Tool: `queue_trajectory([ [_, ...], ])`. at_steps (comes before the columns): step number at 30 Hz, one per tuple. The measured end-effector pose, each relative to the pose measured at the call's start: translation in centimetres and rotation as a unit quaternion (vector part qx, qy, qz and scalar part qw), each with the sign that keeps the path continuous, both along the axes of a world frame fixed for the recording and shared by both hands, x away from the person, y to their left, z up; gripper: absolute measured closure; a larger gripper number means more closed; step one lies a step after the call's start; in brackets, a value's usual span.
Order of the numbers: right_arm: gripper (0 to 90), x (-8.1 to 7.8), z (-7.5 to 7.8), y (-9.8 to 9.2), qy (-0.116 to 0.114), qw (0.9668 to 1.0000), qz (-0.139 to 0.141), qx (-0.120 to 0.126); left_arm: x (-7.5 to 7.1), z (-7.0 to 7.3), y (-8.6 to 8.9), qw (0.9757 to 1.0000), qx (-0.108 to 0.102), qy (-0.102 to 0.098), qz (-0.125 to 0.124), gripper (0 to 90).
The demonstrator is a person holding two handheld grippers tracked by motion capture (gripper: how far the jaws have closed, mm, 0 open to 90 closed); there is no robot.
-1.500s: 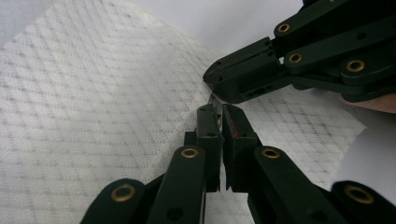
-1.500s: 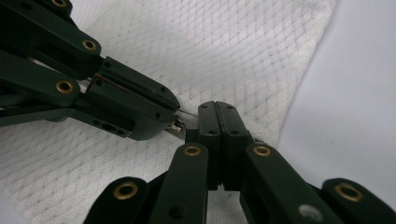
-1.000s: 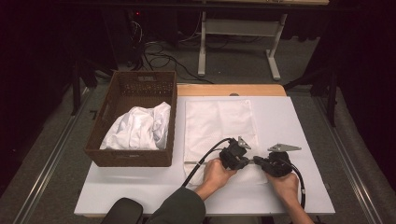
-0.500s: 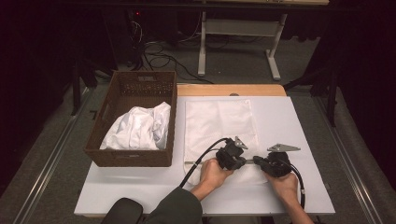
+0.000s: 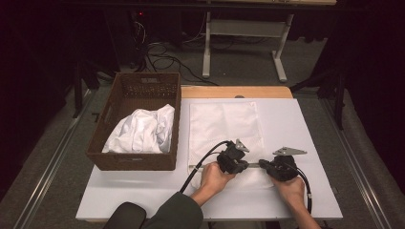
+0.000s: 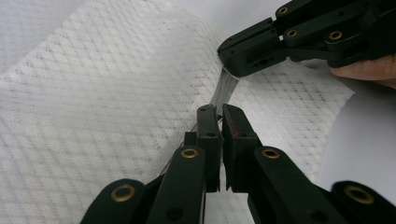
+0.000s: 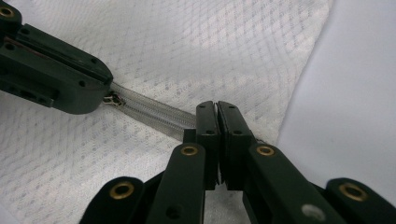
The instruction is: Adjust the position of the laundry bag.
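- Mesh bag [image 5: 224, 125]: flat on white surface [image 5: 305, 143], right of basket [image 5: 138, 90].
- Zipper [image 7: 149, 111] along near edge; thin, limp, light fabric.
- Left gripper [image 5: 237, 164] jaws clamped on slider; right gripper [image 5: 267, 165] clamped on tape.
- Grip tape, not mesh.

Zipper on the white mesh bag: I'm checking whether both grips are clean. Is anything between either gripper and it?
Nothing visible. The left gripper and right gripper are both shut directly on the zipper of the mesh bag; the pull sits at the left one's tip.
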State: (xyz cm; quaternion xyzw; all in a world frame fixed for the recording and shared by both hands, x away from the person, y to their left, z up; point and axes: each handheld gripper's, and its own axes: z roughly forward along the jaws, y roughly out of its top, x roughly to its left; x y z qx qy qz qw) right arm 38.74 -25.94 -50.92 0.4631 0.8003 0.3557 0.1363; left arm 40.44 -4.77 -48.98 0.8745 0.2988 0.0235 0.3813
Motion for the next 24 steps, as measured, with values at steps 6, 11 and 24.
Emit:
queue_trajectory([
  [6, 88.3, 0.1, 0.1, 0.2, 0.003, 1.0000, -0.007, -0.003, -0.2, 0.2, 0.5, 1.0000, 0.002, -0.002, 0.002, 86.4],
  [11, 88.3, 0.0, 0.1, 0.3, -0.001, 0.9999, -0.006, -0.011, -0.4, 0.3, 0.7, 1.0000, 0.000, -0.005, 0.000, 86.4],
  [24, 88.5, 0.0, 0.0, 0.3, -0.003, 0.9999, -0.007, -0.009, -0.5, 0.5, 1.3, 1.0000, -0.003, -0.006, 0.003, 86.4],
])
